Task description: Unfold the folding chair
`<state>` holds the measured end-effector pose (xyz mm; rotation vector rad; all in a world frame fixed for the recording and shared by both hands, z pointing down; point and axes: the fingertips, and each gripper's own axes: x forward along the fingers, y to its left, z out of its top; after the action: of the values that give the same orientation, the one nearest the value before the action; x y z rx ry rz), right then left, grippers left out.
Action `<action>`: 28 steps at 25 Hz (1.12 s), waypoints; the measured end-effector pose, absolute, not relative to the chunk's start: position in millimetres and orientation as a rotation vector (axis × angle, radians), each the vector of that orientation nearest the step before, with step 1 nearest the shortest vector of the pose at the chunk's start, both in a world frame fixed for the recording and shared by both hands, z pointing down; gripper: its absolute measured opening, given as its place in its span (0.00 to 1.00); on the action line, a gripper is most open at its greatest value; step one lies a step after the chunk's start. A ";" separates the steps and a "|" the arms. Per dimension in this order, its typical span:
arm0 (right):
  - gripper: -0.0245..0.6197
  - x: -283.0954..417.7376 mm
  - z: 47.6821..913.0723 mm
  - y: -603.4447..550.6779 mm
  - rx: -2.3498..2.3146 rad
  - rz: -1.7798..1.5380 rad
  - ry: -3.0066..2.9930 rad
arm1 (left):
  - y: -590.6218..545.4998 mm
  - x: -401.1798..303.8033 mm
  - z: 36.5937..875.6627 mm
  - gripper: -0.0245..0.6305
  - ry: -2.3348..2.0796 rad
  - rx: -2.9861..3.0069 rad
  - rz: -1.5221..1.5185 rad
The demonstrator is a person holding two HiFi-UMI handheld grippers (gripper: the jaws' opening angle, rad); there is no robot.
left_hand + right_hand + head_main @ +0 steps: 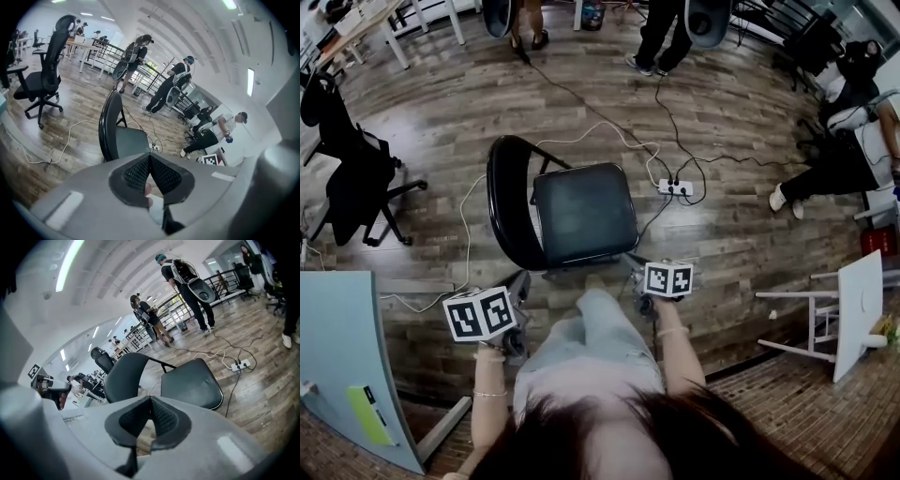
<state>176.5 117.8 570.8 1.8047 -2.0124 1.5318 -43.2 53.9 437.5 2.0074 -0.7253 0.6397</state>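
Note:
A black folding chair [581, 212] stands unfolded on the wood floor, seat flat, curved backrest [502, 202] at its left. It also shows in the left gripper view, the chair [123, 140] ahead of the jaws, and in the right gripper view, the chair [190, 383] likewise apart from the jaws. My left gripper [517, 302] is shut and holds nothing, near the chair's front left. My right gripper [645, 292] is shut and empty too, just in front of the seat's near right corner. Neither touches the chair.
A white power strip [675, 187] with cables lies on the floor behind the chair. A black office chair [352, 164] stands at the left, a white table [853, 314] lies tipped at the right, a pale blue panel [342, 361] sits near left. People stand and sit at the back and right.

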 end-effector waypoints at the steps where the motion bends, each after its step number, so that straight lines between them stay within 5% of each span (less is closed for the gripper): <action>1: 0.03 173.0 566.3 118.3 1.815 1.513 -2.017 | 55.4 -45.2 435.2 0.04 -0.721 2.015 0.638; 28: 0.03 115.7 481.9 152.9 1.752 1.270 -2.185 | 125.9 -24.6 397.0 0.04 -0.612 2.138 0.637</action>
<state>115.7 152.9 481.9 1.7519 -2.1851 1.2702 -24.6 125.9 397.0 2.1381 -0.6122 0.6369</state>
